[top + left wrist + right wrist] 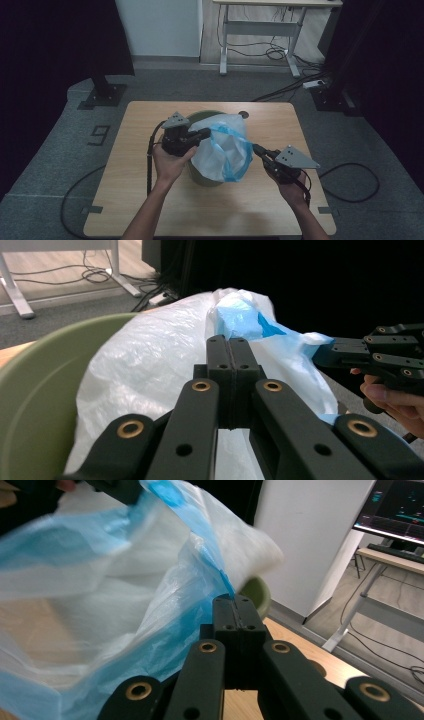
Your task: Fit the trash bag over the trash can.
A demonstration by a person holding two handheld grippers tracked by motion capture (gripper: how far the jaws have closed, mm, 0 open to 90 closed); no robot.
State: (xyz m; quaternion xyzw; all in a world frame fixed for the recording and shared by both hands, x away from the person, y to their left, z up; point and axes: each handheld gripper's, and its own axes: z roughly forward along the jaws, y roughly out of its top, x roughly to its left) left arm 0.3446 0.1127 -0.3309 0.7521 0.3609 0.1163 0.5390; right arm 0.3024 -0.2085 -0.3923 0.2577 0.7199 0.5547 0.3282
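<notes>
High view looks down on a wooden tabletop (150, 210) with a green bin (200, 176) standing near its middle and a white plastic bag with a blue rim (225, 147) draped over the bin's mouth. At the bin's left side the left hand-held gripper (205, 133) has its jaws pressed together on the bag's upper edge; at the right side the right hand-held gripper (256, 148) has its jaws clamped on the blue rim, so the rim is stretched between the two. Left gripper view shows the closed jaws of that gripper (231, 347) pinching the white film, the bin's green wall (40, 390) to their left. Right gripper view shows its jaws (234, 602) shut on the blue edge (200, 525), which rises from them.
</notes>
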